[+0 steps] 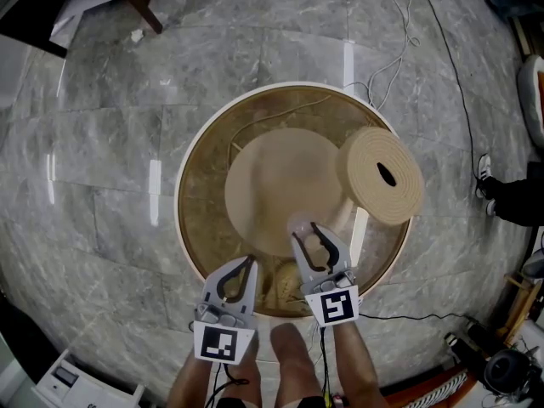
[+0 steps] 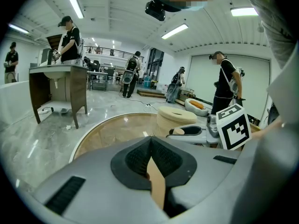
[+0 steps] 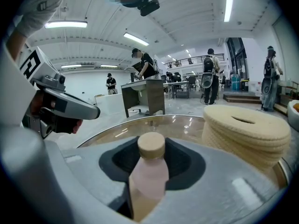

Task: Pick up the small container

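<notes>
A small pale-pink bottle (image 3: 148,176) with a tan cap stands slightly tilted between the jaws of my right gripper (image 3: 152,141), whose inner sides lie against its body. From the head view the bottle (image 1: 302,228) shows faintly at the right gripper (image 1: 304,231), over the near part of the round glass table (image 1: 183,185). My left gripper (image 1: 250,260) hangs beside it to the left, jaws together and nothing between them (image 2: 150,140). A round woven container (image 1: 384,175) with a hole in its lid sits on the table's right side.
A beige round base (image 1: 280,185) shows under the glass top. Cables (image 1: 399,49) trail over the marble floor behind the table. A shoe (image 1: 484,175) and gear (image 1: 501,368) lie to the right. A wooden desk (image 2: 58,85) and several people stand farther off.
</notes>
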